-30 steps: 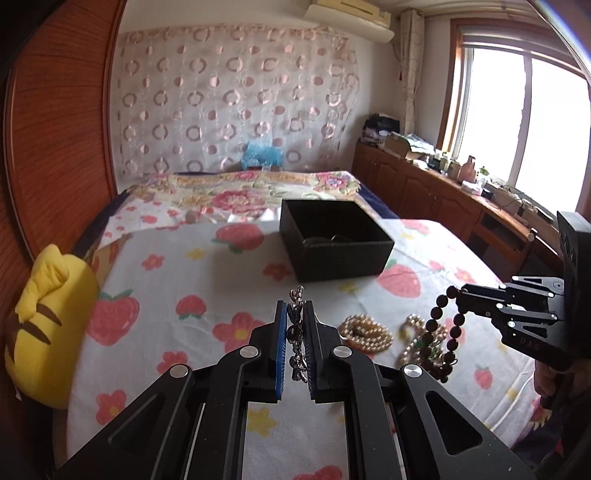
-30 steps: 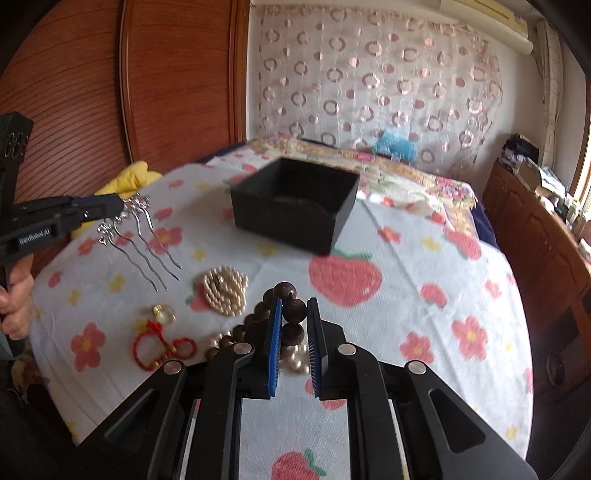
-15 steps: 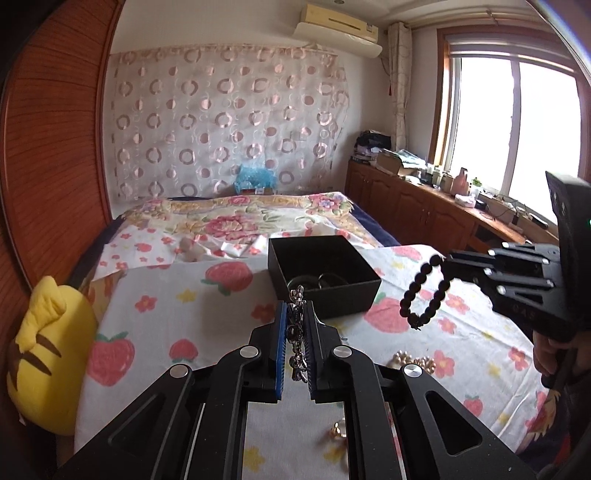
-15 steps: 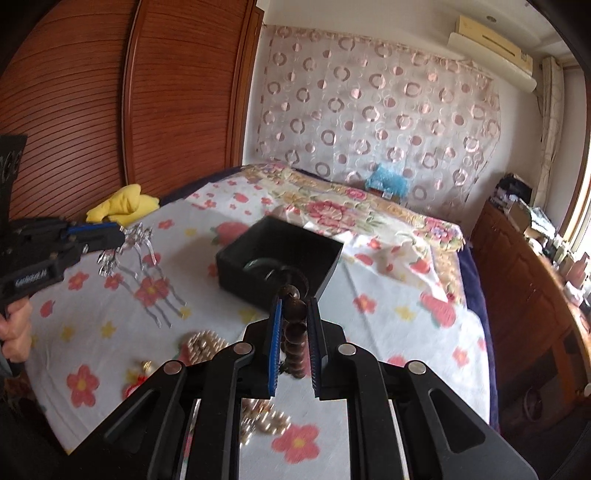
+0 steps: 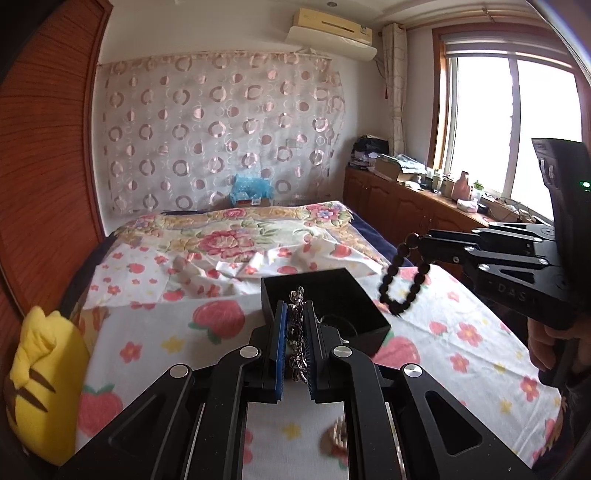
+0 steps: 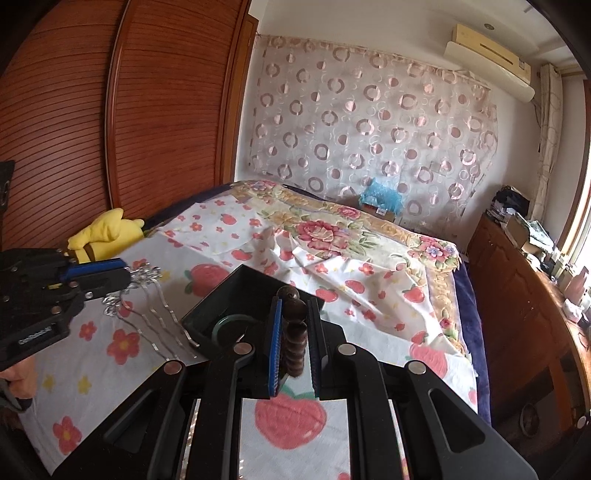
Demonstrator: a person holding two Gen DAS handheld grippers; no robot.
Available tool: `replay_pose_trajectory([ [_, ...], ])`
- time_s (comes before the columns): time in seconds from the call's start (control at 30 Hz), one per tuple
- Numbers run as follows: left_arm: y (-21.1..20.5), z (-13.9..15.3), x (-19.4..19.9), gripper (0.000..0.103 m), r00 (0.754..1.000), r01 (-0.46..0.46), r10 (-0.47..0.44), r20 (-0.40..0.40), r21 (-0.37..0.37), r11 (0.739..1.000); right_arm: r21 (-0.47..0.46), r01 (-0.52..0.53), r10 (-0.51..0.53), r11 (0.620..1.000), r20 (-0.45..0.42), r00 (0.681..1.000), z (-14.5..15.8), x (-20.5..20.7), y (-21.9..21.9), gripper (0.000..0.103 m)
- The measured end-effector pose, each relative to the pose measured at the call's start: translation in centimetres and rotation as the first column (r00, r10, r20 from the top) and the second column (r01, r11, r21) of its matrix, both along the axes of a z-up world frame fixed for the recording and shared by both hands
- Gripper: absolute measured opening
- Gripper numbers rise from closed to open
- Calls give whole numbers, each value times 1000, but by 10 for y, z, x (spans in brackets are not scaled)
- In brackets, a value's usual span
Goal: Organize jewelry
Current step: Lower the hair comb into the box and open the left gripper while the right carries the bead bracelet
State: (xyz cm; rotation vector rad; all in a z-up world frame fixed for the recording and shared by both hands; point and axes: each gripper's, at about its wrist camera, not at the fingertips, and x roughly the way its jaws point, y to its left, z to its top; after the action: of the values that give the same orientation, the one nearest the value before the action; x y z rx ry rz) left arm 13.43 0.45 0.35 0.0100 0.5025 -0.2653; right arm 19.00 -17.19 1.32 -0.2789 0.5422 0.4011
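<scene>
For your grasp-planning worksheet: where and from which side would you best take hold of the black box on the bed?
Grip the black box by one upright side wall, from above: the open top exposes thin rims, so one finger could go inside and one outside. Pick a wall away from the jewelry already lying inside.

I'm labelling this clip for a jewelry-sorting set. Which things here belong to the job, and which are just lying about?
Part of the job:
- silver hair comb in left gripper
- dark bead bracelet in right gripper
- black box

Lying about:
- yellow plush toy
- blue bag
- air conditioner
</scene>
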Motion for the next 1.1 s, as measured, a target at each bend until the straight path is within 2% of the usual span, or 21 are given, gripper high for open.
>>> replay_pose_trajectory([
  [0.43,-36,0,47,7,1000,11,-11,-2,35,999,6,4,-4,1000,-24,1000,-4,26,-16,15],
  [0.63,-43,-19,75,7,998,7,-4,-55,43,999,6,-10,10,1000,-32,999,-7,26,-11,15],
  [0.9,-40,-27,96,7,996,-7,13,-86,65,998,0,-29,29,1000,-39,999,-13,28,-5,15],
  [0.97,-36,-26,94,9,996,-7,12,-87,64,998,6,-30,31,1000,-45,999,-15,29,-4,15],
  [1.03,-34,-25,93,23,997,-18,23,-75,69,997,13,-33,34,999,-49,998,-16,31,-2,15],
  [1.1,-32,-23,92,23,997,-30,34,-66,69,997,20,-36,37,999,-50,998,-16,32,-1,15],
])
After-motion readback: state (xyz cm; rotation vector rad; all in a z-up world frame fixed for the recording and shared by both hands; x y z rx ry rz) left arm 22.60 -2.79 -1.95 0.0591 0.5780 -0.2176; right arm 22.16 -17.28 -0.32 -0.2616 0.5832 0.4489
